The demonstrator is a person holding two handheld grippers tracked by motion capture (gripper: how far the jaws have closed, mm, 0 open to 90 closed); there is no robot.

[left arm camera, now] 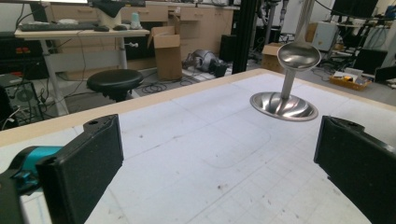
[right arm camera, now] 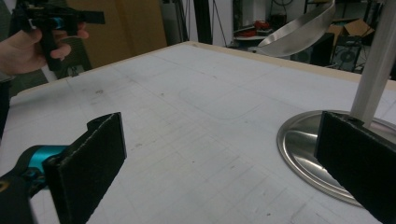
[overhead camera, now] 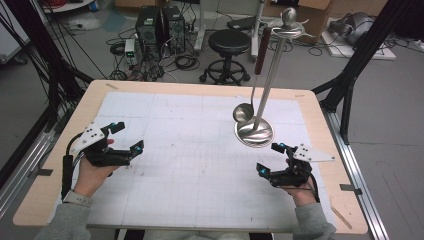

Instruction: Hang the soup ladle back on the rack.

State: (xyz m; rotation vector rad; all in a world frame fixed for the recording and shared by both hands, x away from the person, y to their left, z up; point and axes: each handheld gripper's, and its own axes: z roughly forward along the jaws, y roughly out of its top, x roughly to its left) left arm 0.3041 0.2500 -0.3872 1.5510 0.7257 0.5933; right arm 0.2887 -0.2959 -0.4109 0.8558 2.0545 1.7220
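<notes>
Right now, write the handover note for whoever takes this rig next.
Left gripper: jaws open, holding nothing, held above the mat on the left side.
Right gripper: jaws open, holding nothing, close in front of the stand's round base.
The steel stand is upright on the right half of the mat. The ladle hangs from its top, with a brown handle, its bowl just above the base.
Done: nothing handled that can be seen; ladle untouched on the stand.
Left: likely reaching for the ladle, the right gripper being nearest.
</notes>
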